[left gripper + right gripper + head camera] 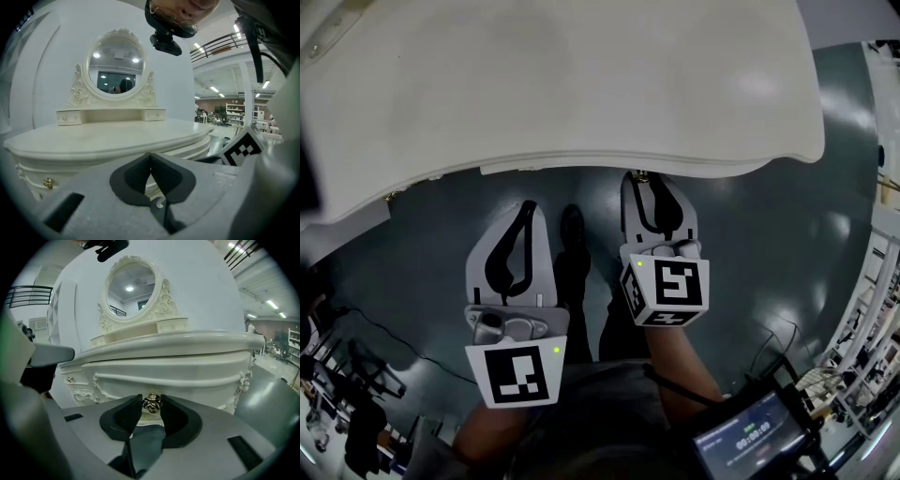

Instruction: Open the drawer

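**Right gripper on the knob, drawer not yet out**

The dressing table [581, 94] carries the drawer [197, 380] straight behind the knob [151, 402], long axis crosswise. The right gripper [151, 405] clamps the knob (pull straight back, I judge). The left gripper [150, 157], closed and empty, is left of the knob.

Off-task items only: an oval mirror [116, 65] in a carved cream scroll frame stands upright at the back of the cream tabletop [581, 84], and I can see two ceiling lights reflected in its glass. The floor [769, 253] is glossy grey-green, with a thin dark cable [389, 336] trailing across it at the left of the head view and a small screen [748, 439] with lit digits at the lower right. Far behind, in the left gripper view, I note shelving racks [236, 112], ceiling strip lights [216, 89] and a dark railing [220, 44] high up.
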`<act>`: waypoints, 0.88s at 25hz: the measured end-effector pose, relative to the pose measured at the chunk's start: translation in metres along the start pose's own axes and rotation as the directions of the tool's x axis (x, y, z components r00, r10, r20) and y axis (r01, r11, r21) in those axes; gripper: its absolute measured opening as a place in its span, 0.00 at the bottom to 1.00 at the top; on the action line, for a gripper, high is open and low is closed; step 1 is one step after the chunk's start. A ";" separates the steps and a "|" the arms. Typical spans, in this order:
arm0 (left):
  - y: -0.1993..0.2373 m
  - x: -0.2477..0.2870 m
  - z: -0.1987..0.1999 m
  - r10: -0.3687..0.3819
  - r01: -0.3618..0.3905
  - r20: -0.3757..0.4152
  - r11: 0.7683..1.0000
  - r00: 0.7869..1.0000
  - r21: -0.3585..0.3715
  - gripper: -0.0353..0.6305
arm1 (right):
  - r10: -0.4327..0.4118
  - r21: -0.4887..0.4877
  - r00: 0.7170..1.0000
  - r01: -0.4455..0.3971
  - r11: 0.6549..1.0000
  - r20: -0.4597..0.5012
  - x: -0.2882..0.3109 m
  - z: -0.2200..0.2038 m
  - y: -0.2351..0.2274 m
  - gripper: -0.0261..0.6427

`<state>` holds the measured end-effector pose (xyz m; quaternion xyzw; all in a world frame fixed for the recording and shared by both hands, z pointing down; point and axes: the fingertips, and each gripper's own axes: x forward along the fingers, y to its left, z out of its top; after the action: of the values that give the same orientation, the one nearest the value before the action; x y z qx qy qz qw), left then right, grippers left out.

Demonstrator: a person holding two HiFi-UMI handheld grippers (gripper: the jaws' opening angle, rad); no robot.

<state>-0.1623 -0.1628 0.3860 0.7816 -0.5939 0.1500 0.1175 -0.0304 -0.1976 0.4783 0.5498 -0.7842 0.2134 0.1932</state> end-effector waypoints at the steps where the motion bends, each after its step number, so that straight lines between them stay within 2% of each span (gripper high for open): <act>1: 0.000 0.000 0.002 0.004 -0.004 0.005 1.000 1.000 -0.001 0.08 | -0.002 0.000 1.000 0.002 1.000 0.000 -0.002 -0.001 -0.002 0.22; 22: -0.014 -0.011 -0.004 0.022 -0.022 0.020 1.000 1.000 0.011 0.08 | 0.022 -0.016 1.000 -0.022 1.000 -0.017 -0.008 -0.027 0.010 0.22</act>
<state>-0.1517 -0.1477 0.3855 0.7773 -0.6027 0.1467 0.1056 -0.0354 -0.1737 0.4959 0.5376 -0.7903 0.2137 0.2019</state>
